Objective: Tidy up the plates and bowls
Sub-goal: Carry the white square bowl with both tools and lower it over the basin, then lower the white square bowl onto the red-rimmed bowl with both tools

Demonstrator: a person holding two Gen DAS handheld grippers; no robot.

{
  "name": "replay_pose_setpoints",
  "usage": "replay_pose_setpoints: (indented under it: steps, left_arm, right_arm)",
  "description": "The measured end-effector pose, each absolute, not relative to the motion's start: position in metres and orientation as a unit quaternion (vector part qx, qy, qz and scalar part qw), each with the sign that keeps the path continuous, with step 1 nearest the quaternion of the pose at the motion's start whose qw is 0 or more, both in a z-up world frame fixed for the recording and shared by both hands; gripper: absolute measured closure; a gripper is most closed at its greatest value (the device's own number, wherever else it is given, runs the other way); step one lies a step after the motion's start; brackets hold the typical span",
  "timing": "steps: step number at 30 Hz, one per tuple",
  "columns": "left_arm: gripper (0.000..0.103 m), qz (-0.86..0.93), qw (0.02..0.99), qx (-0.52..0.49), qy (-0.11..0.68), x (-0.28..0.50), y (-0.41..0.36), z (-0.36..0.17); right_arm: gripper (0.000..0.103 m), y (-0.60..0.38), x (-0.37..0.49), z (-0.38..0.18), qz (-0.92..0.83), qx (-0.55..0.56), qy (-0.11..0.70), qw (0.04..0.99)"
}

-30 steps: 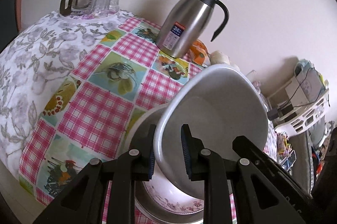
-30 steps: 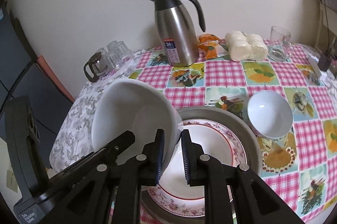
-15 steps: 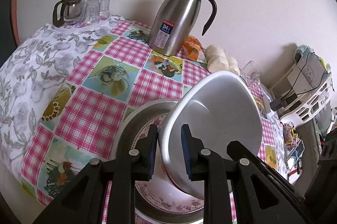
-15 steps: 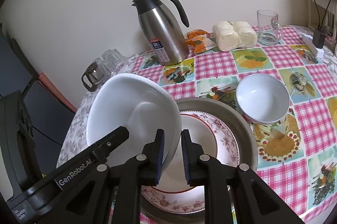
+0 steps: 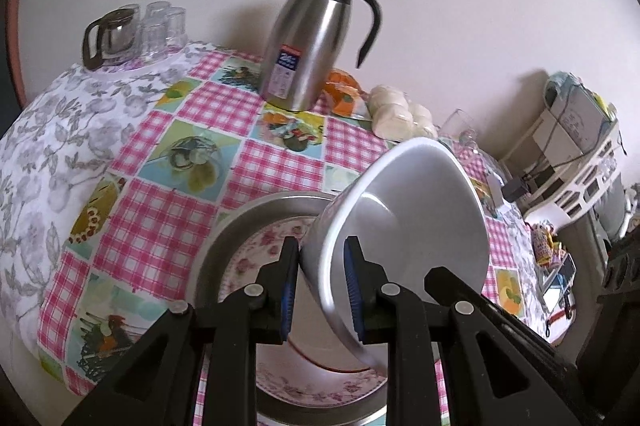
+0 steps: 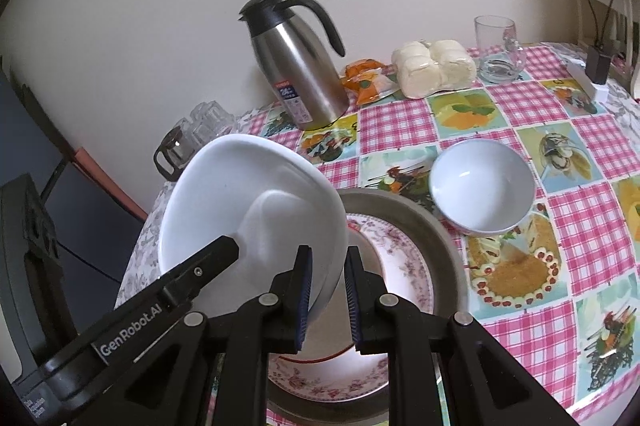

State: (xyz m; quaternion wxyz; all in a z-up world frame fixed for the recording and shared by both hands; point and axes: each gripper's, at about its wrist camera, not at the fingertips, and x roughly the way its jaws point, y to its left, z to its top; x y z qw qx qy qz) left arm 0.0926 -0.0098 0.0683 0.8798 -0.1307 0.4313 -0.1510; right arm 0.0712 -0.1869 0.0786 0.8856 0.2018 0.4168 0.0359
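Left gripper (image 5: 322, 290), seen from its own wrist camera: both blue-padded fingers (image 5: 289, 290) are clamped on the rim of the large white bowl (image 5: 404, 222), one pad outside the wall, the other inside. Bowl is tilted steeply, its opening facing right of the gripper, held in the air above the floral plate (image 5: 260, 250). That plate lies inside a grey metal dish (image 5: 240, 222) directly below and ahead of the fingers. Checked tablecloth (image 5: 168, 210) spreads ahead and to the left; steel thermos jug (image 5: 316, 38) stands far ahead, glass teapot with tumblers (image 5: 120, 38) far ahead-left, wrapped white buns (image 5: 400, 114) ahead-right behind the bowl's rim. Right gripper (image 6: 326, 296), from its wrist camera: fingers (image 6: 303, 294) closed on the opposite rim of the same large white bowl (image 6: 248, 210), which tips toward the left of this gripper, with the left gripper's black arm (image 6: 132, 310) reaching into its hollow. Floral plate (image 6: 404, 266) and grey metal dish (image 6: 440, 238) sit just ahead and below. Small white bowl (image 6: 482, 184) rests upright on the cloth ahead-right, touching the dish's edge. Glass mug (image 6: 496, 50) stands far ahead-right beside the buns (image 6: 434, 66); thermos jug (image 6: 296, 62) far ahead.
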Motion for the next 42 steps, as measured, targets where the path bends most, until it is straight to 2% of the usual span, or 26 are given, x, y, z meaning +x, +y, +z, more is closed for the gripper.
replay_pose_setpoints:
  steps: [19, 28, 42]
  left_arm:
    - [0.080, -0.135, 0.857, -0.116, 0.484, 0.096, -0.023, 0.050]
    - [0.074, -0.120, 0.847, -0.110, 0.507, 0.099, -0.020, 0.041]
    - [0.074, -0.121, 0.843, -0.104, 0.513, 0.101, -0.023, 0.036]
  right_arm:
    - [0.082, -0.198, 0.070, 0.073, 0.028, 0.210, 0.438, 0.874]
    - [0.082, -0.189, 0.075, 0.061, 0.030, 0.202, 0.464, 0.862]
    - [0.082, -0.187, 0.079, 0.053, 0.014, 0.193, 0.485, 0.853]
